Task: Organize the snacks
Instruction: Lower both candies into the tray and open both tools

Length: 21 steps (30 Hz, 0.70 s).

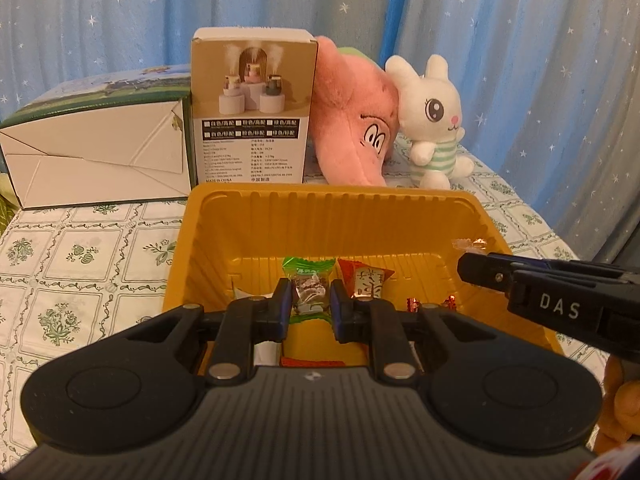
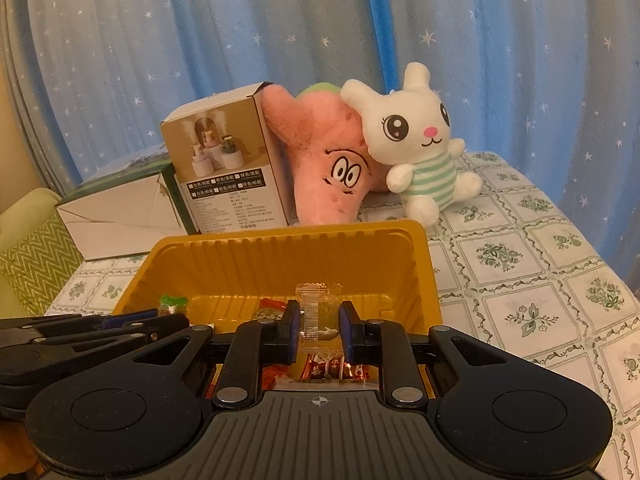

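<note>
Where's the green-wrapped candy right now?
In the left wrist view, the green-wrapped candy sits clamped in the left gripper, over the yellow tray, beside an orange snack packet.

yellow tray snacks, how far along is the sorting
Done: several wrapped snacks already lie in the yellow tray, among them a red packet. In hand: the left gripper is shut on a green-wrapped candy and the right gripper on a clear-wrapped one, both over the tray. Left: releasing these two; no other loose snacks show on the tablecloth.
</note>
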Tool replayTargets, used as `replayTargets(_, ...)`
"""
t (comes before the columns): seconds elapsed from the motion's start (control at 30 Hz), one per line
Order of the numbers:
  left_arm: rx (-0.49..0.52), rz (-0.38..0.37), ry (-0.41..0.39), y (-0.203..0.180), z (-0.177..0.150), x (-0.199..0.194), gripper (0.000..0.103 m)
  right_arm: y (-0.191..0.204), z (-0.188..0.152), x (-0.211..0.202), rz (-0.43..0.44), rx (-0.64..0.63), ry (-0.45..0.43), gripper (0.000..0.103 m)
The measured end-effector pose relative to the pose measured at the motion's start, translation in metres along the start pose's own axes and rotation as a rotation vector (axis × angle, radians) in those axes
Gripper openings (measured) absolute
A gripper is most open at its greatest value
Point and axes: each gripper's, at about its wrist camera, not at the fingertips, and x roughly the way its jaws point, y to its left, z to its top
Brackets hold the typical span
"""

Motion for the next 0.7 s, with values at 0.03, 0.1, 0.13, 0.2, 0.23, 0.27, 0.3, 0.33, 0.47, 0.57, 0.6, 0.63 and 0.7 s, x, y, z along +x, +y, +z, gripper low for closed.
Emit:
replayTargets(0.03,-0.003,-0.002,0.002,0.0,0.0,0.001,0.018,0.0,0.0,0.0,0.001,0.0,0.0,0.021)
replayTargets(0.1,-0.002,-0.002,0.004,0.0,0.0,0.002,0.018,-0.001,0.0,0.0,0.001,0.002,0.001,0.021)
replayTargets(0.13,-0.001,-0.002,0.002,-0.001,0.0,0.003,0.018,-0.001,0.0,0.001,0.001,0.004,0.0,0.021)
replayTargets(0.2,-0.001,-0.005,0.0,-0.002,0.001,0.003,0.018,-0.001,0.0,0.0,0.0,0.004,-0.001,0.021)
replayTargets(0.23,0.004,-0.004,-0.003,-0.002,0.002,0.003,0.018,-0.001,0.0,0.001,0.001,0.004,0.0,0.021)
replayTargets(0.27,0.009,0.003,-0.006,-0.003,0.002,0.003,0.022,-0.001,0.0,0.0,0.0,0.004,0.0,0.021)
replayTargets(0.3,0.012,0.009,-0.006,-0.004,0.003,0.003,0.027,-0.001,0.0,0.0,0.0,0.003,0.0,0.021)
replayTargets(0.33,0.012,0.009,-0.008,-0.003,0.003,0.002,0.027,-0.002,0.0,0.0,0.0,0.003,0.0,0.021)
replayTargets(0.47,0.004,0.014,-0.011,0.0,0.004,0.0,0.027,-0.002,0.0,0.0,-0.001,0.006,-0.001,0.021)
replayTargets(0.57,-0.005,0.019,-0.013,0.005,0.004,-0.002,0.027,-0.001,0.0,0.0,0.0,0.009,-0.002,0.021)
replayTargets(0.6,-0.008,0.02,-0.015,0.006,0.005,-0.003,0.027,-0.002,0.001,-0.001,0.002,0.012,-0.002,0.021)
replayTargets(0.63,-0.011,0.022,-0.016,0.006,0.005,-0.004,0.027,-0.002,0.001,-0.001,0.004,0.015,-0.002,0.021)
replayTargets(0.7,-0.014,0.027,-0.017,0.008,0.005,-0.005,0.028,-0.002,0.001,-0.002,0.008,0.019,-0.003,0.021)
